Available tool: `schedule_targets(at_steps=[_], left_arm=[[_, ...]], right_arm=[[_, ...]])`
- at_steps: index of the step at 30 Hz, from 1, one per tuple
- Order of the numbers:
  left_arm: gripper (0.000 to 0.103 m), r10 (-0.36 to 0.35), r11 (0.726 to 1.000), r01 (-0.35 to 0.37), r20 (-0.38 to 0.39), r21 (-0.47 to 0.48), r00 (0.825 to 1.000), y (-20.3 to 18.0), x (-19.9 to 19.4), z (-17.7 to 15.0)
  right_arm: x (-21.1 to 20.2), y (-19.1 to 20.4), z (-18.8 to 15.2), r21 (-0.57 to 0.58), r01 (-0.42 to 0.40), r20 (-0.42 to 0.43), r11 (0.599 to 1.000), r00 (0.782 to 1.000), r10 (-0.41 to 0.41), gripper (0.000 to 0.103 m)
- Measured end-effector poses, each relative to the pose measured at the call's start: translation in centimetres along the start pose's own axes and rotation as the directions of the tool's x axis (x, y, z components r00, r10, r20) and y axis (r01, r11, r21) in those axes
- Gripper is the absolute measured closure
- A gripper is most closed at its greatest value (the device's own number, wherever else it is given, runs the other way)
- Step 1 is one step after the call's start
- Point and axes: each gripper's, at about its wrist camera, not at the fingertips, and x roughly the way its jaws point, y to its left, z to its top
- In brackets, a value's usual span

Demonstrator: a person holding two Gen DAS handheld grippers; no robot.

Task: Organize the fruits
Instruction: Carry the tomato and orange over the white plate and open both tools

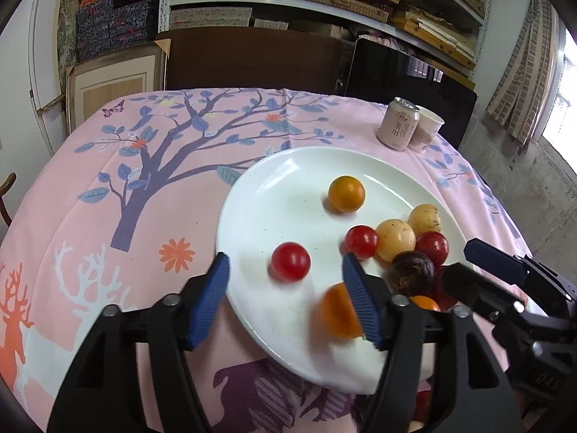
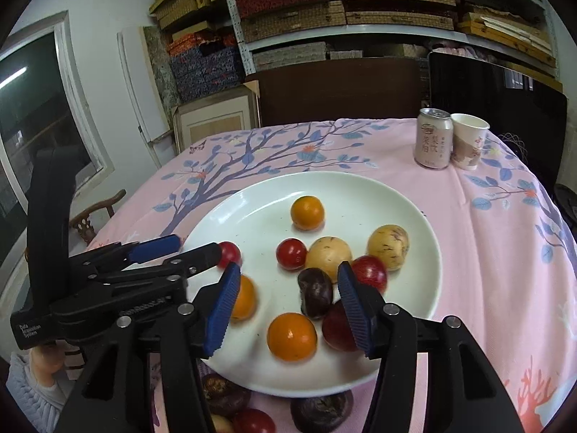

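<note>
A white plate (image 1: 288,180) (image 2: 360,187) on the pink tablecloth holds several small fruits: orange, red, yellow and dark ones. My left gripper (image 1: 286,299) hangs open over the plate's near-left rim. A red tomato (image 1: 290,261) lies just ahead of its pads, and a blurred orange fruit (image 1: 339,310) sits partly behind the right pad. My right gripper (image 2: 288,308) is open over the plate's near side, with an orange fruit (image 2: 292,337) and a dark fruit (image 2: 315,292) below the gap and untouched. Each gripper shows in the other's view.
A pink drink can (image 2: 432,137) and a paper cup (image 2: 468,140) stand at the table's far right. Dark fruits (image 2: 321,409) and a red one (image 2: 254,422) lie on the cloth in front of the plate. A dark chair back and stacked shelves stand beyond the table.
</note>
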Motion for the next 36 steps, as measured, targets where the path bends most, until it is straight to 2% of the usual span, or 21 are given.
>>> schedule_targets(at_steps=[2,6,8,10,13,16,22,28,36], left_arm=[[0.023,0.008,1.000,-0.008,0.011,-0.006,1.000,0.2,-0.8,-0.5],[0.020,0.014,1.000,-0.013,0.028,-0.026,1.000,1.0,-3.0,-1.9],[0.015,0.011,0.998,-0.009,0.033,-0.058,0.999,1.8,-4.2,-3.3],[0.014,0.021,0.997,-0.019,0.024,-0.074,1.000,2.3,-5.3,-5.1],[0.014,0.029,0.997,-0.027,0.024,-0.079,0.999,2.7,-6.9,-7.5],[0.014,0.003,0.997,-0.001,0.029,-0.075,1.000,2.5,-7.9,-8.9],[0.014,-0.042,0.999,0.042,0.024,0.011,0.999,-0.2,-8.1,-8.8],[0.014,-0.047,0.994,0.052,-0.063,0.094,0.997,-2.8,-6.2,-8.1],[0.014,-0.048,0.993,0.063,-0.143,0.100,0.989,-3.7,-3.8,-7.4]], right_arm=[[-1.1,-1.2,-0.4,0.036,0.007,0.031,0.999,0.999,-0.008,0.034],[-3.3,-4.1,-2.1,0.146,0.034,0.064,0.989,0.997,-0.044,0.029],[-4.7,-5.6,-3.7,0.202,0.041,0.078,0.979,0.995,-0.058,0.021],[-5.6,-6.6,-5.3,0.243,0.059,0.079,0.968,0.994,-0.080,0.018],[-6.7,-7.8,-7.3,0.298,0.049,0.066,0.953,0.995,-0.072,0.018],[-8.0,-8.6,-8.3,0.338,0.044,0.084,0.940,0.994,-0.076,0.015],[-8.1,-9.3,-9.3,0.368,0.047,0.070,0.929,0.994,-0.079,0.014],[-7.4,-9.4,-9.4,0.380,0.040,0.041,0.924,0.997,-0.060,0.014],[-7.1,-9.7,-9.4,0.392,0.023,0.032,0.920,0.999,-0.039,0.011]])
